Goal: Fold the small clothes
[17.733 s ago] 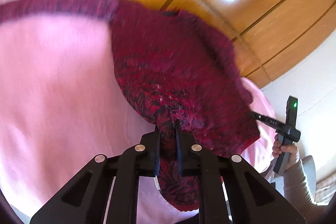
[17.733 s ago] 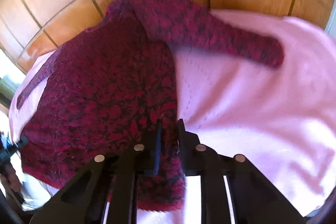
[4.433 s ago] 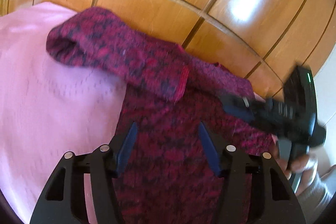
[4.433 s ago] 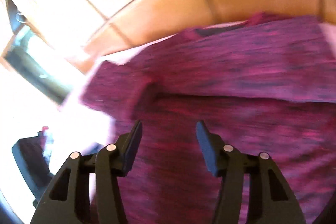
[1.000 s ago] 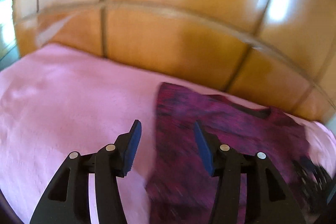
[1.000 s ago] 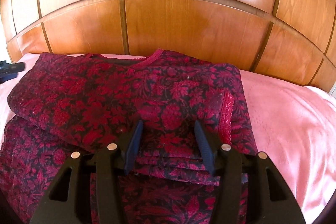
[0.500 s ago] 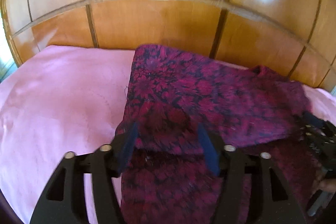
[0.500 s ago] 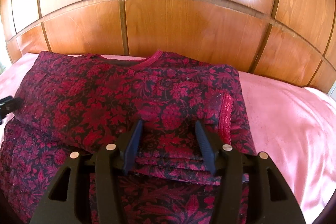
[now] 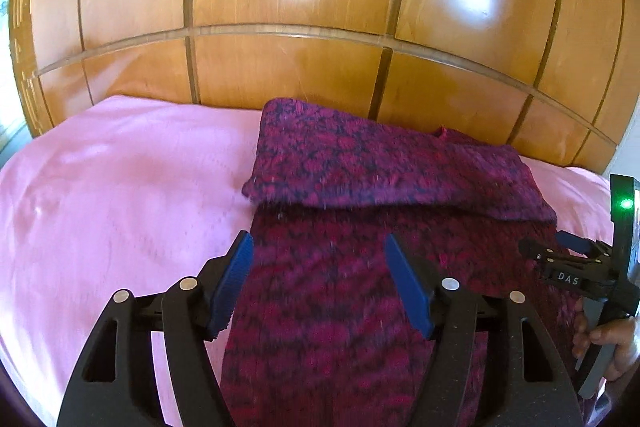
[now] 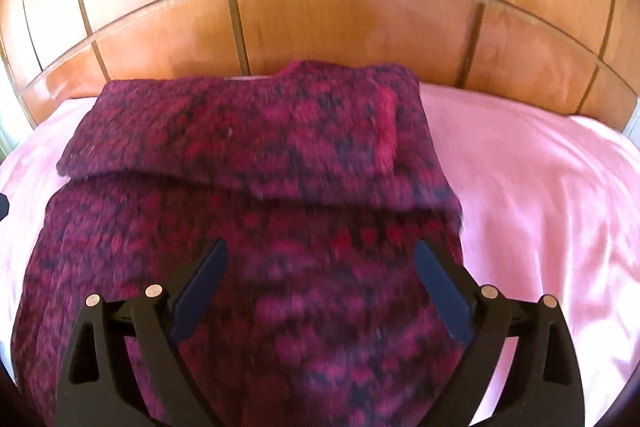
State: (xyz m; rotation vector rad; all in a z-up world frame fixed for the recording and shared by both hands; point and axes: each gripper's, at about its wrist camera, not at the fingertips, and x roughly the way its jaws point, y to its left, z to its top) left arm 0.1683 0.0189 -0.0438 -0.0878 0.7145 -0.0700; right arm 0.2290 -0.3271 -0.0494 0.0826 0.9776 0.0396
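**Sweater lying ahead of both tongs**

The red sweater (image 10: 256,235) is lying on the pink bed (image 9: 100,195), its long way running from the tongs toward the wooden headboard (image 9: 280,27). The left tongs (image 9: 316,287) and right tongs (image 10: 320,295) have just been opening; both are hanging open and empty over its near half. Only the left view is showing the hand (image 9: 612,343).

Sweater (image 10: 248,267) pattern is smeared by blur in right wrist view; its lower part cut by bottom edge. Hand (image 9: 612,343) only partly seen at edge.
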